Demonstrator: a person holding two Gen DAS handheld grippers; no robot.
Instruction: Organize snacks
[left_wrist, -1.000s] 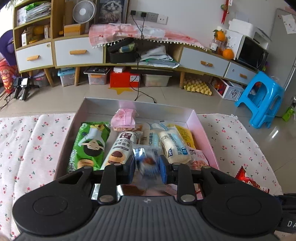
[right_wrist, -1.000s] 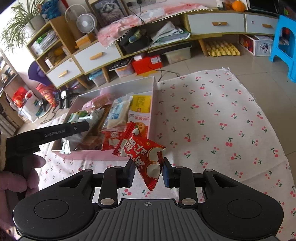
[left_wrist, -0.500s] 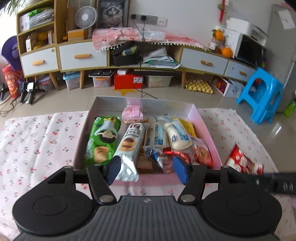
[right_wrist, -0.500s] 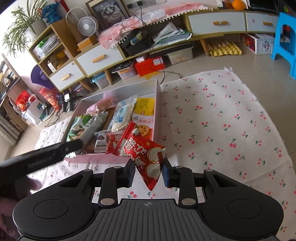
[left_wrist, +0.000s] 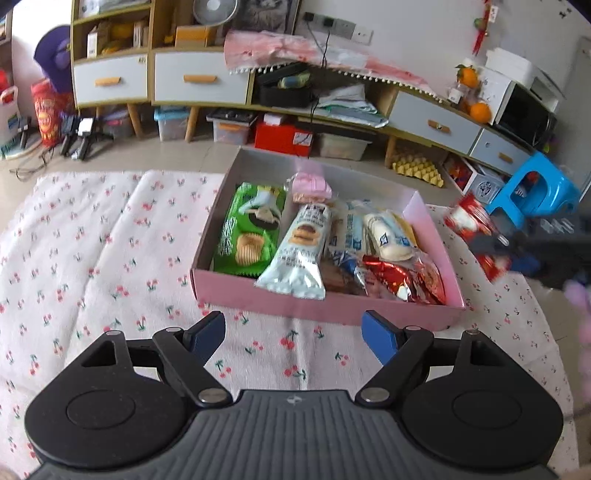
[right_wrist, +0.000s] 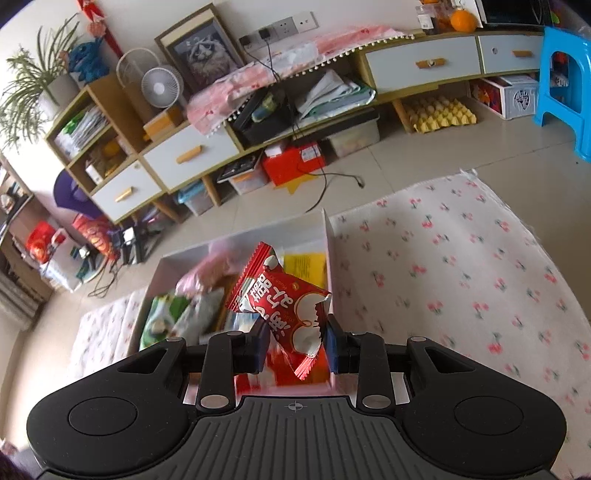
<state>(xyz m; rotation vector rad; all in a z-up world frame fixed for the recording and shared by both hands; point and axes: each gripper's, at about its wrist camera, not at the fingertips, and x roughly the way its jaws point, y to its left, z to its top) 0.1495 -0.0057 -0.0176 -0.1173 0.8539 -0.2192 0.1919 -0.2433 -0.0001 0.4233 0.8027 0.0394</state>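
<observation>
A white wall (left_wrist: 406, 33) backs a long low cabinet (left_wrist: 199, 79) – tiled floor (right_wrist: 413, 173), blue stool (left_wrist: 532, 192) at right.

A cherry-print cloth (left_wrist: 92, 258) covers the floor. Beyond its far edge stands a low cabinet (left_wrist: 199, 81) with white drawers; a blue stool (left_wrist: 535, 192) sits near the cloth's far right corner, beside yellow egg trays (right_wrist: 439, 114).

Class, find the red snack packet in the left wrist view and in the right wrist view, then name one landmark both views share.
Left wrist view: red snack packet at the right edge, blurred, beyond the pink box, held by the right gripper.
Right wrist view: centre, red snack packet pinched by the right gripper, above the box.
Shared landmark: blue stool.
</observation>
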